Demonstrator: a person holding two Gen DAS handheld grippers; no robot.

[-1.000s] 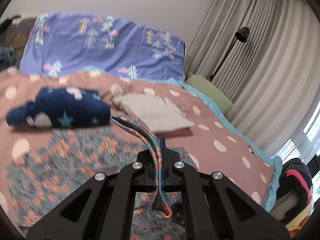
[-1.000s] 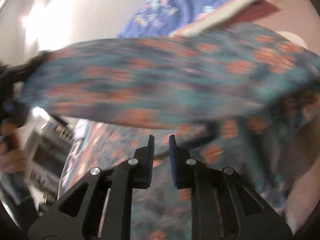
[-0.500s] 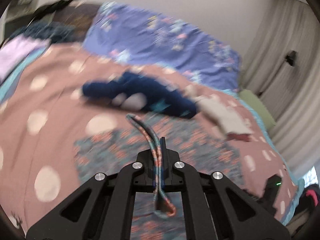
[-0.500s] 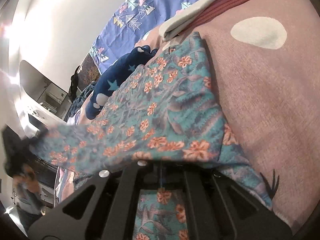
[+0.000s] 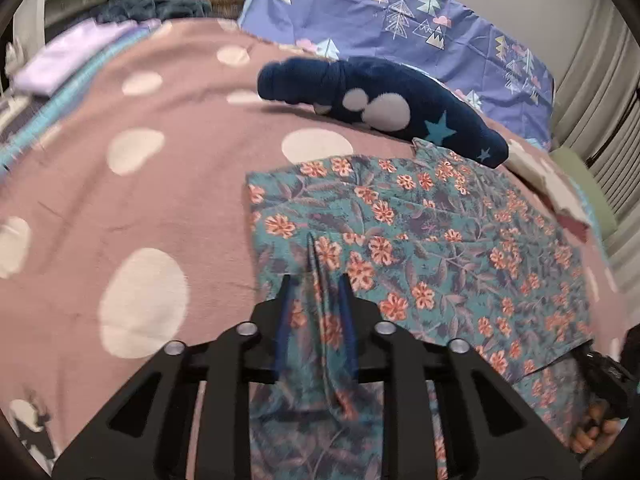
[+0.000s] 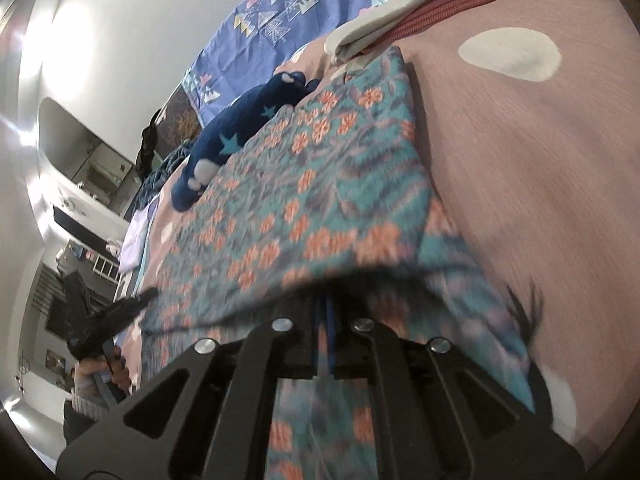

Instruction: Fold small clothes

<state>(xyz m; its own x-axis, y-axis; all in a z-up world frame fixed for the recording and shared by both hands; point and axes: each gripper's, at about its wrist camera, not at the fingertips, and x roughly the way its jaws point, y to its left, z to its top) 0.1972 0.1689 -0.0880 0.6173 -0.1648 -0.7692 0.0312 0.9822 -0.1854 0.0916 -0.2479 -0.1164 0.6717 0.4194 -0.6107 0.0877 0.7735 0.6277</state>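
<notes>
Left wrist view: our left tool (image 5: 314,284), jaws just opened and standing apart, a raised pleat of the floral garment (image 5: 420,240) loose between them, unpinched; the garment lies spread on the pink dotted bedspread (image 5: 140,184), its far edge just beside a rolled navy star-print garment (image 5: 380,100); right wrist view: our right tool (image 6: 324,312), jaws together, clamped on the near hem; the folded cream and red clothes (image 6: 404,28) lie beyond. Handling, as we judge: thin, light, limp cloth; creases easily; best taken at corners or hems.
</notes>
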